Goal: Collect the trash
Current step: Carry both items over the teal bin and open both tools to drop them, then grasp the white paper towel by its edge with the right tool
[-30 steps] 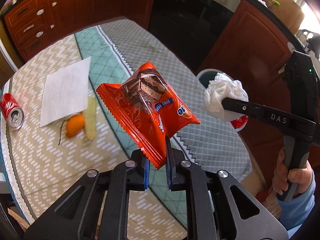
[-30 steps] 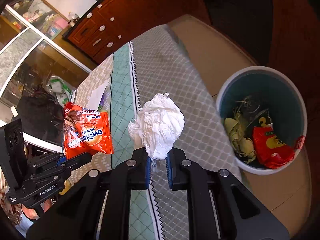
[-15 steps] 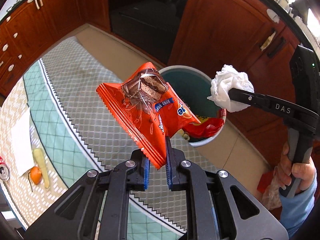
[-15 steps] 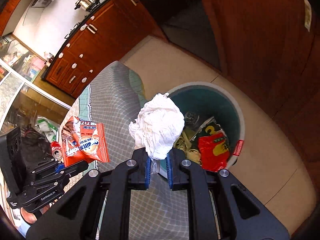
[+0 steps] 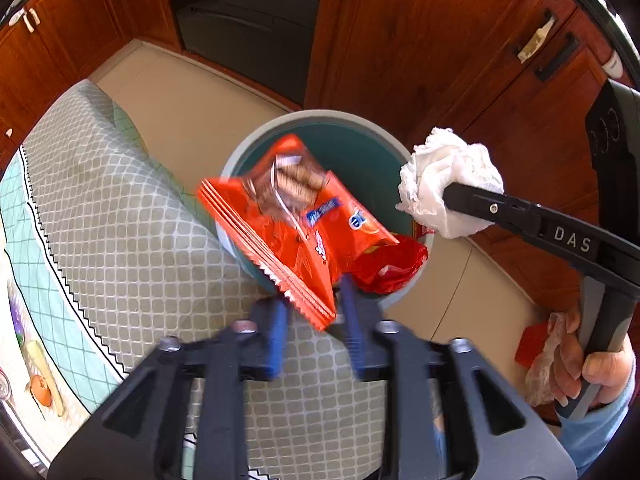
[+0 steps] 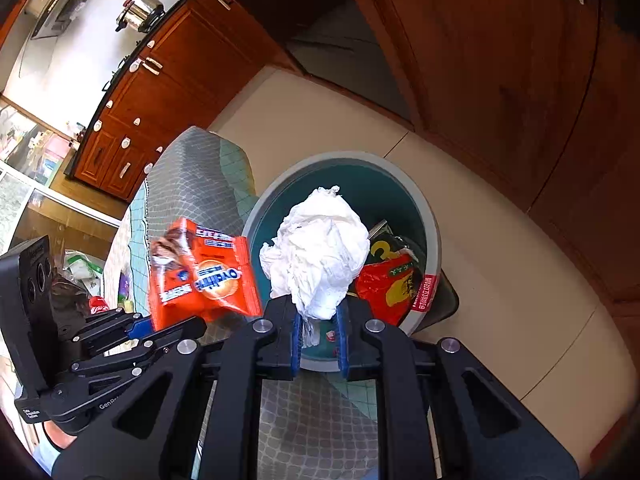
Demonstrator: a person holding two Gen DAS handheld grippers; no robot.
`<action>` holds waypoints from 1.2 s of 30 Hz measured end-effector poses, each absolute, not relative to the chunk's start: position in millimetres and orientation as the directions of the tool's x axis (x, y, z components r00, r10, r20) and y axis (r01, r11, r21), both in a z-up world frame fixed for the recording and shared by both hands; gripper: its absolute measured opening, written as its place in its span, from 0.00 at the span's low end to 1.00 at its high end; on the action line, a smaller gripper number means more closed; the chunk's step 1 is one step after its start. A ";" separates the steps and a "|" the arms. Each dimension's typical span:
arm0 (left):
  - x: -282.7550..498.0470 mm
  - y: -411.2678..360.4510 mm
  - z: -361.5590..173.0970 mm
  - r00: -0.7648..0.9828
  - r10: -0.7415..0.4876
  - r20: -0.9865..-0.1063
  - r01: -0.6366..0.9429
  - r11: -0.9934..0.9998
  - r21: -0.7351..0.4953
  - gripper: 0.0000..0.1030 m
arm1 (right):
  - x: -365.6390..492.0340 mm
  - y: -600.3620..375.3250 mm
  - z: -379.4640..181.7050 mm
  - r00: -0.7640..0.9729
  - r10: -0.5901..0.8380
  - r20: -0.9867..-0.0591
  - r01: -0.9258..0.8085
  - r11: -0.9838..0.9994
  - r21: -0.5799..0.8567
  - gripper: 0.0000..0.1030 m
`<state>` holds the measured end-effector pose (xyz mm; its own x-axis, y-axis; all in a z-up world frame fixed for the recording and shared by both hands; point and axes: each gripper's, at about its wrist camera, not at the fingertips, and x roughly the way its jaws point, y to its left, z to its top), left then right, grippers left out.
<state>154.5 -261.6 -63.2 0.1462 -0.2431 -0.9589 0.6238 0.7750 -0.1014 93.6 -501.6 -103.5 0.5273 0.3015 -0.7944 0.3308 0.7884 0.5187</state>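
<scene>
Left gripper [image 5: 314, 328]: jaws have just been opening and now stand apart, blue pads [image 5: 273, 334] clear of the orange snack packet [image 5: 296, 224]. Packet sits between and just above the pads, motion-blurred, its lower sawtooth edge in the gap, its upper part over the rim of the bin [image 5: 256, 148]. Whether either pad touches it: cannot tell.

Right gripper [image 6: 318, 338]: jaws narrow, pads clamped on the lower end of a crumpled white tissue wad [image 6: 318, 248]. Wad held directly above the bin opening in the right wrist view.

Bin: round, grey rim, teal inside, standing on the pale tiled floor [image 6: 500, 264] just beside the hanging edge of the patterned tablecloth [image 5: 120, 220]. Inside: red wrapper [image 6: 386, 284] and a dark packet behind it.

Beyond: hand [image 5: 592, 364] in a blue sleeve grips the right gripper's handle. Brown wooden cabinets [image 5: 420, 40] behind the bin. Far left on the table, orange peel [image 5: 40, 388]
</scene>
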 end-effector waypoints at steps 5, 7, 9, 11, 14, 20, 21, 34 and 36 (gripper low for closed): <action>154.4 -259.4 -58.5 0.182 -0.239 -0.954 0.604 0.793 -0.083 0.70 | 94.3 -502.7 -109.5 0.516 0.306 -0.800 0.338 0.786 0.518 0.14; 158.9 -256.0 -58.9 0.176 -0.240 -0.955 0.593 0.800 -0.091 0.72 | 95.5 -501.9 -111.9 0.510 0.308 -0.803 0.341 0.785 0.517 0.14; 161.7 -253.9 -60.3 0.174 -0.240 -0.955 0.585 0.805 -0.096 0.73 | 99.3 -499.8 -113.3 0.506 0.309 -0.805 0.342 0.785 0.517 0.14; 159.8 -248.0 -62.4 0.173 -0.242 -0.955 0.579 0.809 -0.100 0.77 | 102.8 -497.3 -114.3 0.502 0.310 -0.807 0.339 0.788 0.514 0.14; 155.2 -239.8 -67.4 0.173 -0.243 -0.954 0.571 0.815 -0.104 0.83 | 106.6 -493.1 -115.1 0.494 0.310 -0.812 0.335 0.794 0.507 0.14; 152.8 -223.9 -64.8 0.172 -0.253 -0.952 0.562 0.819 -0.116 0.89 | 112.7 -488.5 -118.0 0.479 0.316 -0.819 0.340 0.794 0.504 0.81; 152.9 -221.8 -64.3 0.175 -0.254 -0.951 0.561 0.820 -0.116 0.90 | 112.4 -488.2 -117.8 0.487 0.317 -0.814 0.342 0.788 0.512 0.81; 145.9 -185.2 -66.7 0.173 -0.267 -0.948 0.518 0.843 -0.143 0.94 | 114.1 -476.1 -125.5 0.420 0.317 -0.850 0.399 0.777 0.487 0.84; 145.1 -174.1 -63.2 0.181 -0.264 -0.947 0.502 0.853 -0.142 0.94 | 116.5 -470.5 -123.7 0.413 0.318 -0.853 0.393 0.783 0.482 0.84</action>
<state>145.1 -174.1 -63.2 0.1810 -0.2638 -0.9474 0.5024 0.8530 -0.1415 116.5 -470.5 -123.7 0.4134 0.3177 -0.8534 0.3932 0.7830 0.4820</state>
